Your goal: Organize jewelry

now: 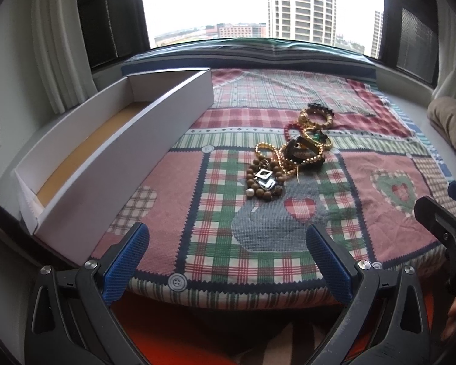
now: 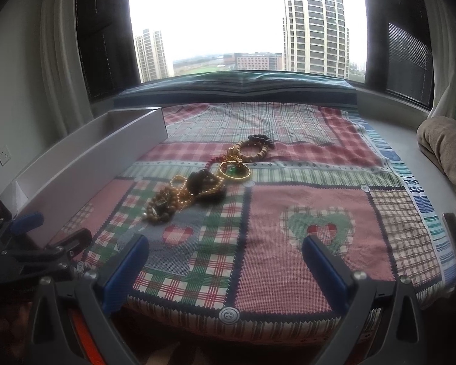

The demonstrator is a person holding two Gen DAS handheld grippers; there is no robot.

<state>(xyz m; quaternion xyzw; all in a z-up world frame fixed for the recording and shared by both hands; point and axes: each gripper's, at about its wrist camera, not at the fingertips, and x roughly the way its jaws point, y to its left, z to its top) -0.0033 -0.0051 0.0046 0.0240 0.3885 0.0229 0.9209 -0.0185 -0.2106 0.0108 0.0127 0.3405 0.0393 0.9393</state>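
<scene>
A heap of jewelry (image 1: 291, 149) lies mid-cloth: a wooden bead bracelet (image 1: 266, 181) with silver square pendants, gold chains, a gold bangle (image 1: 317, 140), red beads and dark beads. The right wrist view shows the same heap (image 2: 206, 176). A long white box (image 1: 112, 143) with a tan floor stands open at the left, also seen as the box (image 2: 85, 170). My left gripper (image 1: 228, 237) is open near the cloth's front edge, nothing between its blue pads. My right gripper (image 2: 225, 249) is open too, well short of the heap. Neither touches the jewelry.
The patchwork plaid cloth (image 1: 364, 182) covers a window-seat platform. A dark striped cushion (image 1: 258, 51) runs along the window. A beige bundle (image 2: 443, 152) sits at the far right. The left gripper's body (image 2: 30, 243) shows at the right view's left edge.
</scene>
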